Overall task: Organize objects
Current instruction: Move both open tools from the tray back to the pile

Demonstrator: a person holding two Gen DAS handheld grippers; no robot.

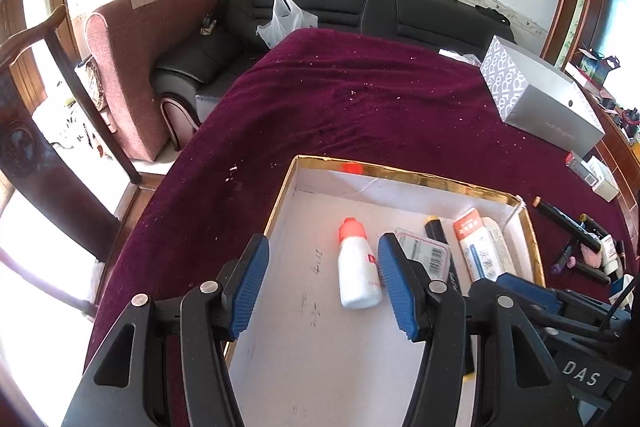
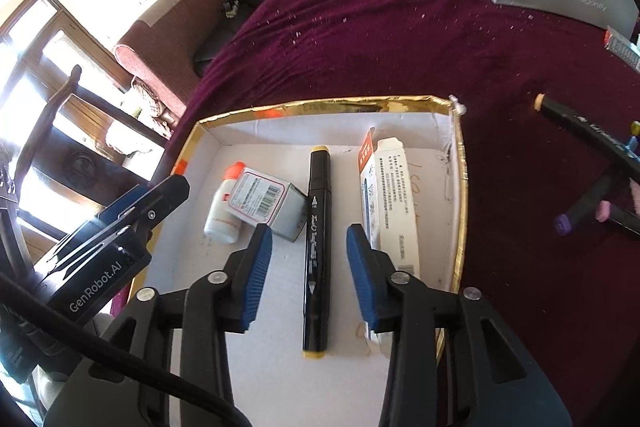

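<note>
A dark red velvet cloth point(image 1: 360, 99) is covering the table and is carrying many small white crumbs. Behind it a black leather sofa point(image 1: 360, 3) is standing against the wall, with a white plastic bag point(image 1: 282, 21) lying on its seat. A grey shoe box point(image 1: 540, 95) is resting on the far right part of the cloth.

The gold-rimmed tray point(image 2: 320, 105) is sitting near the front edge of the table. Inside it are lying a white bottle with an orange cap point(image 1: 357, 267), a small labelled box point(image 2: 266, 201), a black marker with yellow ends point(image 2: 318, 251) and a white and orange carton point(image 2: 390, 203) close to the right wall.

The left gripper point(image 1: 322, 283) is hovering over the tray with its jaws apart, the bottle just beside its right finger. The right gripper point(image 2: 308, 275) is also standing open, its jaws on both sides of the marker without touching it.

Right of the tray, more markers point(image 2: 592, 135) are lying scattered on the cloth; the middle of the cloth is staying free.
</note>
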